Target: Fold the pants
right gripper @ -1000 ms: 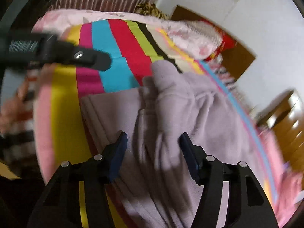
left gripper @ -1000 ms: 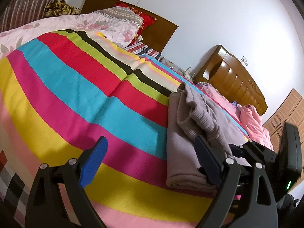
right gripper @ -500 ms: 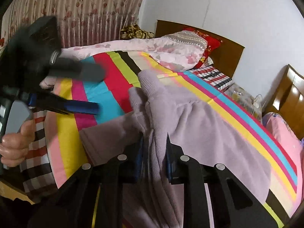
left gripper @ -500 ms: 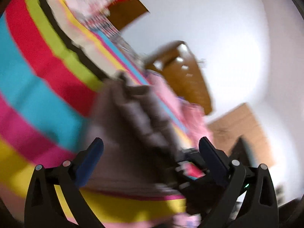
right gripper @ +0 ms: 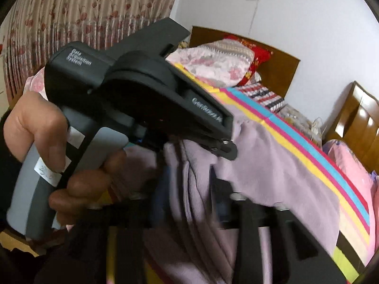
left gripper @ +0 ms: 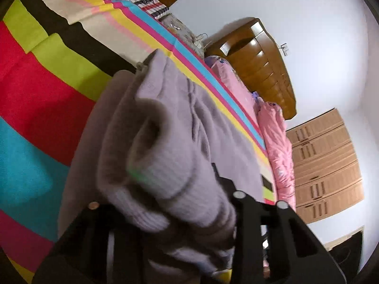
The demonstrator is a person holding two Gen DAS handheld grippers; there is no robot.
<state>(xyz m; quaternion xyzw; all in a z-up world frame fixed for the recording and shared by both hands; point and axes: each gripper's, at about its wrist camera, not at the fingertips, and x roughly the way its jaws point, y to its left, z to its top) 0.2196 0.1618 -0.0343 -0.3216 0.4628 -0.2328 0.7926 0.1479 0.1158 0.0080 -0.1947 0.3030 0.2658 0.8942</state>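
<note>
Lilac pants (left gripper: 170,146) bunched on striped bed (left gripper: 40,108). Left claw (left gripper: 165,213) just closing, pinching cuff at 6 o'clock. Right claw (right gripper: 189,201) just reopening, cloth between, grip unclear. Lift evenly, align edges.

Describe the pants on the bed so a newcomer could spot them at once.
Start at the bed's bright striped blanket. On it lie the pants, a soft lilac knit garment with ribbed cuffs. They are the only plain, single-colour fabric there, unlike the pink floral bedding near the headboard.
</note>
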